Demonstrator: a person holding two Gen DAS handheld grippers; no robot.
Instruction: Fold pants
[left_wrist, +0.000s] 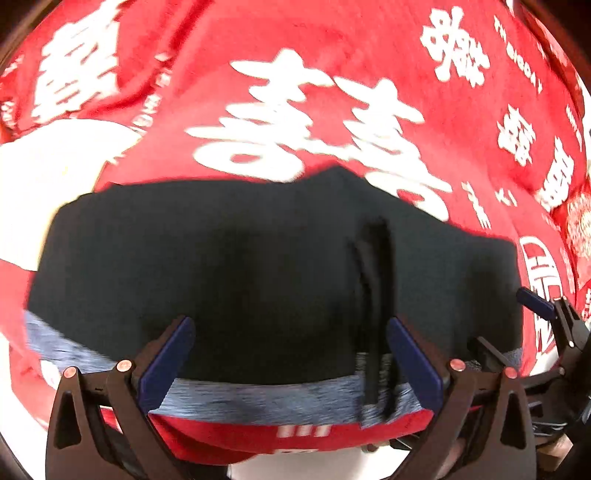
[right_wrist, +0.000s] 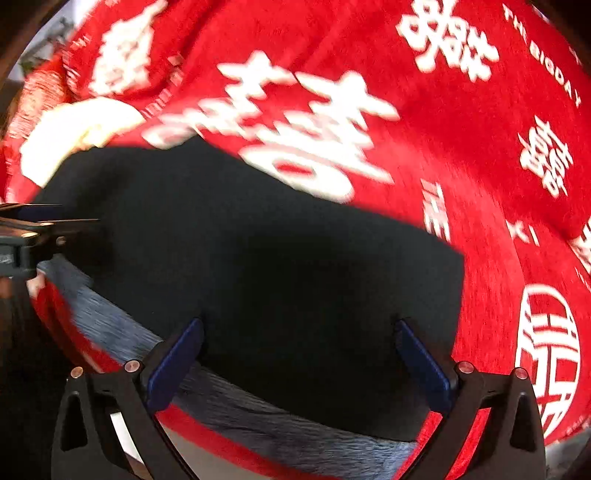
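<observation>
Blue-padded fingers of the left tool (left_wrist: 290, 350) stand spread wide apart just over the near end of the black pants (left_wrist: 240, 266), with nothing pinched between them. Beside it, the right tool (right_wrist: 301, 354) is equally wide open, its two pads hovering over the same dark cloth and gripping nothing. The pants lie folded into a broad, flat bundle on a red blanket (left_wrist: 332, 48) printed with large white characters, and their grey waistband (left_wrist: 258, 398) runs along the edge nearest both tools. A black drawstring (left_wrist: 373, 295) trails from the waistband up across the fabric, toward the right of the left tool's gap. In the right wrist view the waistband (right_wrist: 258, 424) slants below the pants (right_wrist: 277, 277), and the left tool shows at the pants' left edge as a dark frame. A white patch (left_wrist: 48, 173) of the blanket's print shows beyond the far left corner of the pants. Both views are motion-blurred, so fine detail of the cloth is hard to tell.
</observation>
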